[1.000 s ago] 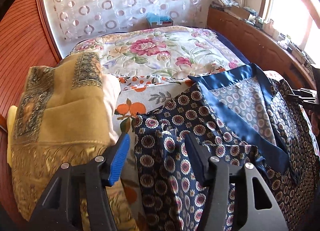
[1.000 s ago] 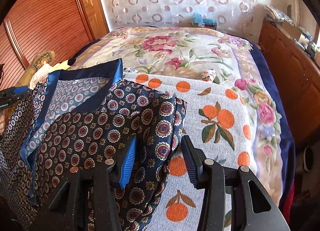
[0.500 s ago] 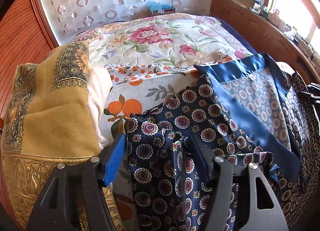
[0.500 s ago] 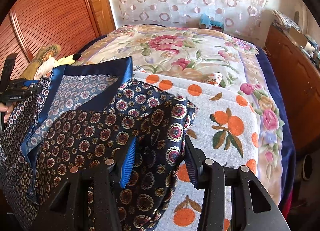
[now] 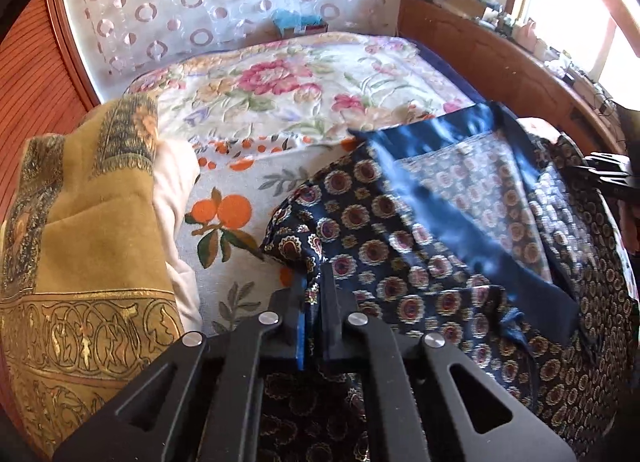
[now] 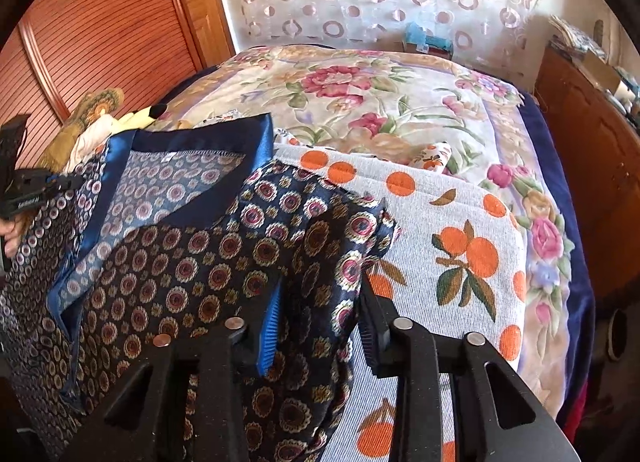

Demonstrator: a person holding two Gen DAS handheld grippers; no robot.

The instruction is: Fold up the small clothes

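A navy patterned garment with a blue satin collar [image 5: 432, 229] lies on the bed, over a white cloth printed with oranges [image 5: 228, 221]. My left gripper [image 5: 314, 290] is shut on the garment's left shoulder edge. In the right wrist view the same garment [image 6: 192, 262] fills the left half. My right gripper [image 6: 320, 302] is open, its jaws standing on either side of a raised fold at the garment's right shoulder. The other gripper shows at the edge of each view.
A folded mustard scarf over white cloth [image 5: 80, 221] is piled left of the garment. A floral quilt [image 6: 380, 101] covers the bed. A wooden wardrobe [image 6: 80, 41] stands left, a wooden cabinet [image 6: 592, 165] right, a curtain behind.
My left gripper has closed on the garment's left shoulder edge. My right gripper has moved forward around the right shoulder fold and stays open.
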